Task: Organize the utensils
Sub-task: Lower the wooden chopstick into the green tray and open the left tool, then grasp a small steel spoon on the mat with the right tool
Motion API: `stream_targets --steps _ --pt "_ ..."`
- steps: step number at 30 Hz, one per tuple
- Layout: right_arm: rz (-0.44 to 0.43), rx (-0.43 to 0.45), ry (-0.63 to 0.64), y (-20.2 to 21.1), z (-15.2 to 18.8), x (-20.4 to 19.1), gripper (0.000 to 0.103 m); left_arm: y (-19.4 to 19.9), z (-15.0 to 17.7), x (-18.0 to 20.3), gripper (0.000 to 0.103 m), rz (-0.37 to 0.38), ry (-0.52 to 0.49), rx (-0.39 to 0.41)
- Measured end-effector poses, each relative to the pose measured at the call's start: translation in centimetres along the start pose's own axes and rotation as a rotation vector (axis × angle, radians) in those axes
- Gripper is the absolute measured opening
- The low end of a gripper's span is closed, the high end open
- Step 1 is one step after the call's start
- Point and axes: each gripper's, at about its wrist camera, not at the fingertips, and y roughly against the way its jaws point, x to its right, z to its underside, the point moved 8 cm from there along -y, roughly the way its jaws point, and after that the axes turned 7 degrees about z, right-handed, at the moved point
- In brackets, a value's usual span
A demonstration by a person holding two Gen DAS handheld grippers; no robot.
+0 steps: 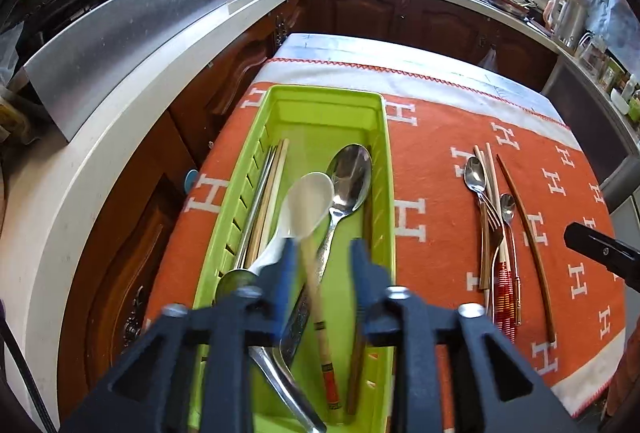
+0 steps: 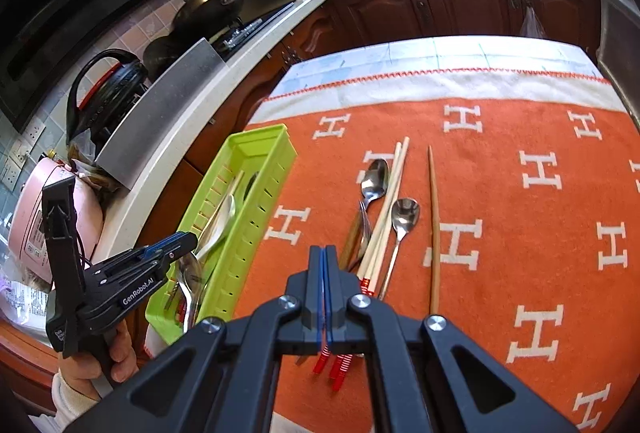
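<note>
My left gripper [image 1: 324,261] hangs open over the near end of the green slotted tray [image 1: 384,153]. A blurred pale chopstick with an orange end [image 1: 316,293] shows between the blue fingers, and neither pad presses on it. In the tray lie a white spoon [image 1: 308,201], a large metal spoon [image 1: 348,173] and more chopsticks [image 1: 268,193]. My right gripper [image 2: 324,253] is shut on nothing, just above the loose pile on the orange cloth. That pile holds a fork [image 2: 364,229], two metal spoons [image 2: 374,177], pale chopsticks [image 2: 390,201] and a brown chopstick [image 2: 434,225].
The green tray [image 2: 256,141] sits at the left edge of the orange cloth [image 2: 520,233], beside a white counter [image 1: 132,121] with a steel guard and pots. A hand [image 2: 120,349] holds the left gripper [image 2: 192,239]. Wooden cabinets and a sink stand behind.
</note>
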Motion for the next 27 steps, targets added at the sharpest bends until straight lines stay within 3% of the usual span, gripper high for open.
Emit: stream_targets --steps 2,8,12,21,27 --pt "0.002 -0.013 -0.020 -0.3 0.1 0.4 0.001 0.3 -0.1 0.1 0.050 -0.006 -0.003 0.013" --pt "0.017 -0.035 -0.035 -0.9 0.6 1.0 0.001 0.9 -0.1 1.0 0.052 0.010 -0.007 0.019" --pt "0.024 -0.043 -0.037 -1.2 0.8 1.2 0.001 1.0 0.1 1.4 0.065 0.016 -0.002 0.013" --pt "0.043 -0.080 -0.053 -2.5 1.4 2.3 0.001 2.0 0.4 2.9 0.075 0.050 -0.008 0.042" --pt "0.050 -0.116 -0.074 -4.0 1.8 3.1 0.002 1.9 1.0 3.8 0.075 0.047 -0.026 0.045"
